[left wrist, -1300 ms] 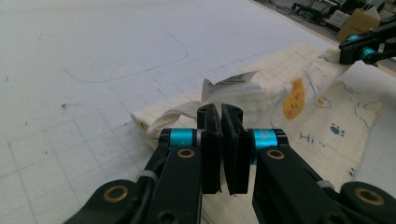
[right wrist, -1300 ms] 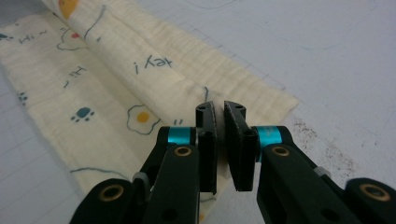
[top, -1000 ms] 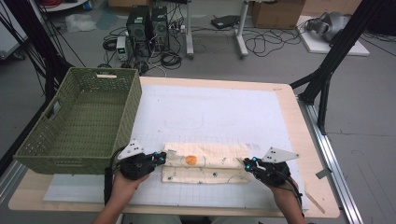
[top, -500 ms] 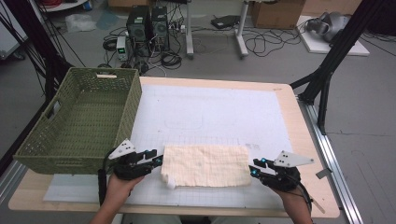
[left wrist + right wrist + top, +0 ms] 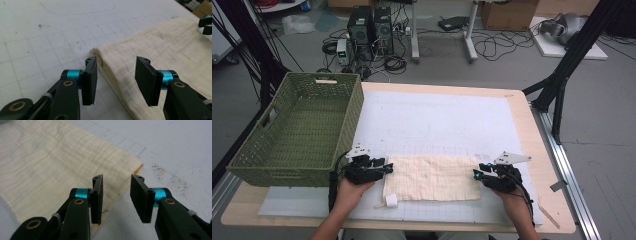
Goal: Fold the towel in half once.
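- The green basket (image 5: 294, 130) sits at the table's (image 5: 532, 120) left edge, beside the white mat (image 5: 442, 120)
- The folded cream cloth (image 5: 432, 177) lies flat on the mat's near part, between your 2 hands
- Your left gripper (image 5: 384, 168) lies low at the cloth's left edge, jaws parted, gripping nothing; your right gripper (image 5: 476, 174) mirrors it at the right edge, jaws parted and empty

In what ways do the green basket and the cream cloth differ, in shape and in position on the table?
The green basket stands tall with woven walls; the cream cloth lies flat and folded. The basket sits at the table's left edge, apart from both tools; the cloth lies between the left tool and right tool. Both rest on the table.
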{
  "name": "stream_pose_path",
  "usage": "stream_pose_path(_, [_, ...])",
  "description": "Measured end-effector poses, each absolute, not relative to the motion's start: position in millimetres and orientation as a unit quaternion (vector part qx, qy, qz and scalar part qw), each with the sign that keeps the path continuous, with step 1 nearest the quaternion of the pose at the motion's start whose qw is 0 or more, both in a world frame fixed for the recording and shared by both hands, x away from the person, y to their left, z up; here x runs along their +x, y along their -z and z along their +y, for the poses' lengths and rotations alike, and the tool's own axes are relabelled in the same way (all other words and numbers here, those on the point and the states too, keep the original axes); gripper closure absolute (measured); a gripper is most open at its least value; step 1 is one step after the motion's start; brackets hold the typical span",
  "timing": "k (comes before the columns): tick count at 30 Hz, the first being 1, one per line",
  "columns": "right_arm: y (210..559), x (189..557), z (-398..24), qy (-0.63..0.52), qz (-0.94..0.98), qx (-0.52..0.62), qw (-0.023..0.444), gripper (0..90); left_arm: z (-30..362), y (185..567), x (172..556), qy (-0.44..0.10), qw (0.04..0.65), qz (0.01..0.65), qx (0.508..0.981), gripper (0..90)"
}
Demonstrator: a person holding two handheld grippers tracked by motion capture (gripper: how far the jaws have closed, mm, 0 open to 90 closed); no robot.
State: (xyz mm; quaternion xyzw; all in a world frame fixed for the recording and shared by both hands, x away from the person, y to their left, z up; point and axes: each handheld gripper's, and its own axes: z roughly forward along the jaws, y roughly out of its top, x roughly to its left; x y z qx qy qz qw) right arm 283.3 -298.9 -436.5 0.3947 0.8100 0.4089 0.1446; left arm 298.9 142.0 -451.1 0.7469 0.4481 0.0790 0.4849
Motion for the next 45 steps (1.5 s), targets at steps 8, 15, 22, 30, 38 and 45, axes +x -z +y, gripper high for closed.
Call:
stream_pose_path(8, [444.0, 290.3, -293.4, -0.398, 0.818, 0.399, 0.115, 82.6, 137.5, 452.0, 296.4, -0.08, 0.467, 0.437, 0.764, 86.5])
stream_pose_path(15, [437.0, 288.2, -293.8, -0.408, 0.814, 0.389, 0.136, 85.8, 142.1, 442.2, 297.7, -0.085, 0.498, 0.439, 0.743, 87.6])
stream_pose_path(22, [435.1, 294.3, -292.4, -0.404, 0.809, 0.4, 0.149, 85.7, 140.5, 442.1, 304.5, -0.104, 0.497, 0.458, 0.729, 87.6])
stream_pose_path(30, [436.4, 302.6, -290.7, -0.389, 0.806, 0.413, 0.17, 85.6, 136.7, 447.0, 312.5, -0.114, 0.482, 0.476, 0.727, 87.5])
stream_pose_path(38, [440.9, 305.0, -289.9, -0.359, 0.808, 0.425, 0.195, 74.9, 139.1, 446.6, 307.9, -0.105, 0.463, 0.485, 0.734, 62.6])
stream_pose_path(45, [431.2, 291.5, -296.3, -0.4, 0.796, 0.416, 0.182, 57.5, 142.1, 440.4, 298.6, -0.099, 0.481, 0.47, 0.733, 50.1])
